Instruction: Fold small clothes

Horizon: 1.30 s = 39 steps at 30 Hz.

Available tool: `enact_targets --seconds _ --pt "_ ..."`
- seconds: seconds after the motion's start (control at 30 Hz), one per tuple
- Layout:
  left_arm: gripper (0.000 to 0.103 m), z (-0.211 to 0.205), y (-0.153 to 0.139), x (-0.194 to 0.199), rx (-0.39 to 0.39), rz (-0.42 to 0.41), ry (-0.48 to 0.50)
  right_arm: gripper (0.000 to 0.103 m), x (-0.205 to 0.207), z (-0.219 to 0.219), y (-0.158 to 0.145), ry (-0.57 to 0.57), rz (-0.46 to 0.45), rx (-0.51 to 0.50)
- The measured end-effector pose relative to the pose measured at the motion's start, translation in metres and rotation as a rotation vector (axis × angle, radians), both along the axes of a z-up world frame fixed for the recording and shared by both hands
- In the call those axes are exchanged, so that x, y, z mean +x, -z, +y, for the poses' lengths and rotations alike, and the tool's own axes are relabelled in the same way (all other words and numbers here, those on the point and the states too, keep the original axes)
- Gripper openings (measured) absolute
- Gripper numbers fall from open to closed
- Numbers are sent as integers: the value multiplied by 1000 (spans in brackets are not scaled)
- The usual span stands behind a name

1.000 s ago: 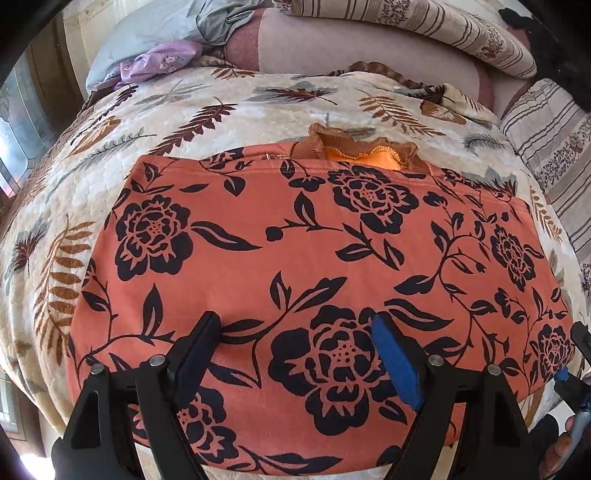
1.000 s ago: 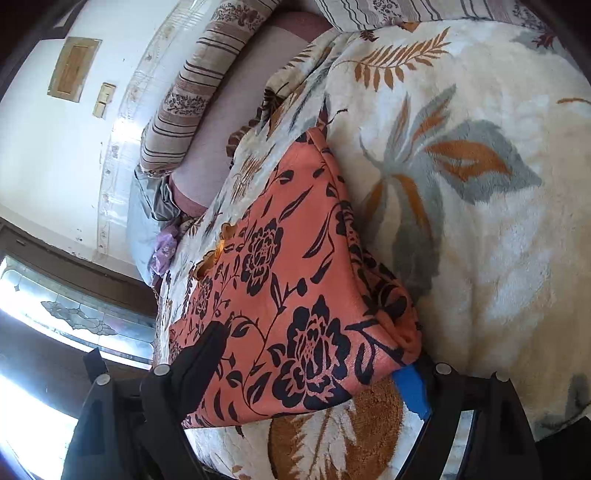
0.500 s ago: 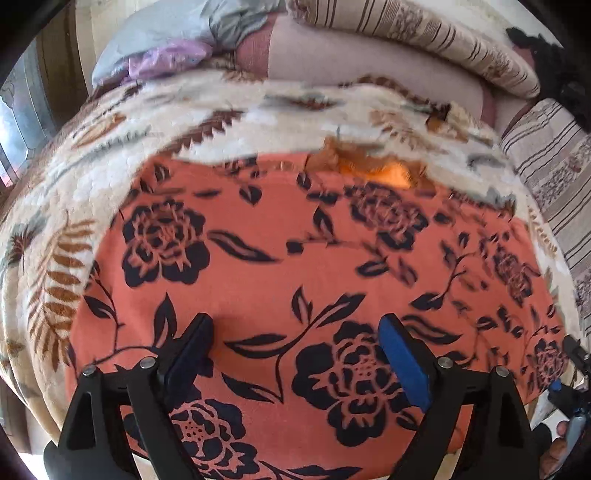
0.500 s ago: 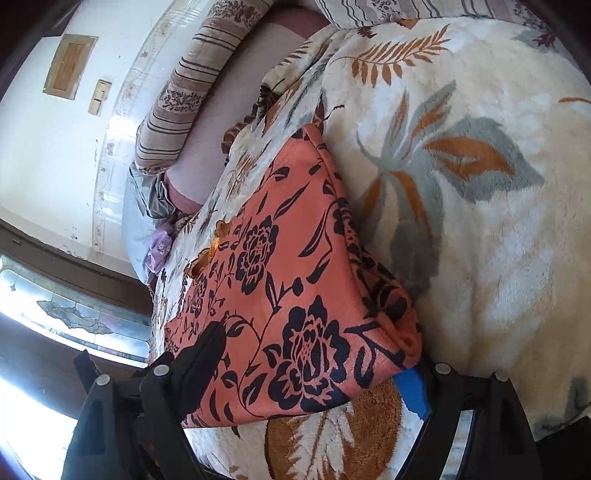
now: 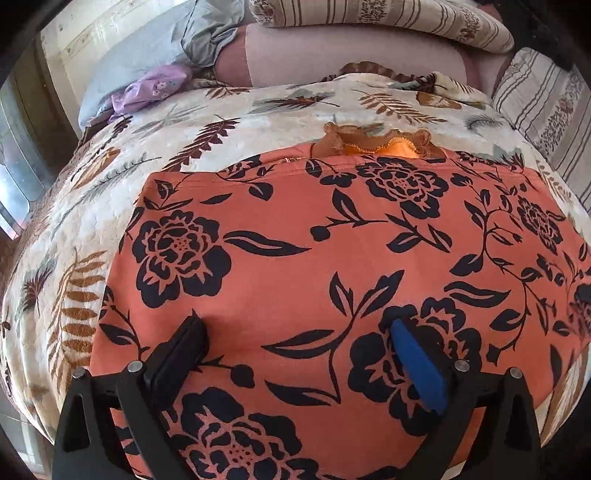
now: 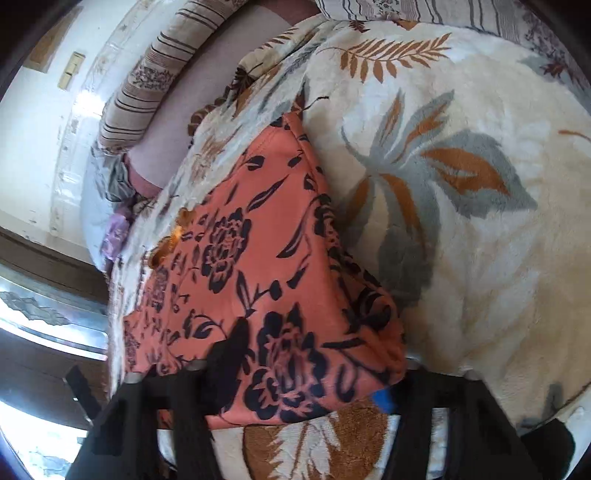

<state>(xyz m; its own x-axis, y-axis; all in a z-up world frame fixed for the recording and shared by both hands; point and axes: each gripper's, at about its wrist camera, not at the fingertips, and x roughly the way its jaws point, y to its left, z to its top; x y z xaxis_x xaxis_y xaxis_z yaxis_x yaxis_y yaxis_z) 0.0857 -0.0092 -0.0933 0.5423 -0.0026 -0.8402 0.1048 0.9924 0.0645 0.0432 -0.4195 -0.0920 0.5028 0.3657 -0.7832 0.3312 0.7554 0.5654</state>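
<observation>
An orange garment with black flowers (image 5: 332, 258) lies flat on the leaf-print blanket (image 5: 92, 206). Its brown-orange frilled edge (image 5: 373, 142) shows at the far side. My left gripper (image 5: 295, 339) is open, with both fingers resting on the cloth near its front edge. In the right wrist view the same garment (image 6: 258, 266) lies to the left, and my right gripper (image 6: 310, 373) is open astride its near right corner. The blue pad (image 6: 382, 398) is partly hidden under the cloth.
Striped pillows (image 5: 388, 18) and a mauve bolster (image 5: 351, 59) lie at the head of the bed. A grey cloth (image 5: 155, 48) and a purple cloth (image 5: 151, 88) lie at the far left. A window (image 6: 37, 321) is on the left of the bed.
My left gripper has moved forward over the garment, further from the front edge. My right gripper has closed in on the garment's near corner, which now lies between its fingers.
</observation>
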Motion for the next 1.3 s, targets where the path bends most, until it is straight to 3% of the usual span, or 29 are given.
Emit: enact_targets --seconds 0.1,0.23,0.33,0.4,0.47,0.53,0.6,0.67,0.77,0.9,1.0,1.1,1.13,1.17,1.2,1.23,1.3 --pt "101 5 1 -2 -39 -21 27 13 8 5 -11 -1 30 -57" --pt "100 28 -8 -20 -138 -67 76 11 27 60 -82 -95 -107 -199" --pt "100 79 -39 -32 -311 -164 -26 11 37 131 -138 -224 -262 -250" --pt "100 118 -51 -38 -406 -202 -117 11 35 187 -160 -333 -347 -264" --pt "100 157 -53 -41 -511 -194 -211 10 29 238 -157 -438 -379 -235" --pt "100 183 -48 -41 -613 -150 -260 10 24 279 -126 -529 -341 -201" --pt "100 196 -43 -42 -696 -127 -254 10 28 303 -71 -576 -227 -153" --pt "100 196 -40 -40 -713 -104 -239 11 33 311 -20 -588 -107 -90" --pt "100 188 -43 -38 -717 -87 -210 10 28 303 -33 -564 -158 -54" --pt "100 162 -52 -13 -813 -24 -137 10 28 298 -53 -592 -219 -43" --pt "100 130 -52 11 -799 51 -77 10 22 294 -60 -583 -262 -25" --pt "98 108 -39 41 -744 146 -106 10 8 293 -67 -594 -302 -48" --pt "93 102 -34 50 -743 169 -104 10 3 290 -68 -600 -314 -61" --pt "64 96 -28 58 -747 196 -90 10 -1 290 -70 -607 -327 -77" --pt "23 90 -24 66 -745 237 -72 10 -4 291 -73 -615 -337 -94" --pt "17 86 -21 73 -730 270 -64 10 -8 292 -74 -626 -345 -114" --pt "17 86 -30 76 -739 228 -17 10 -11 298 -80 -644 -363 -153"
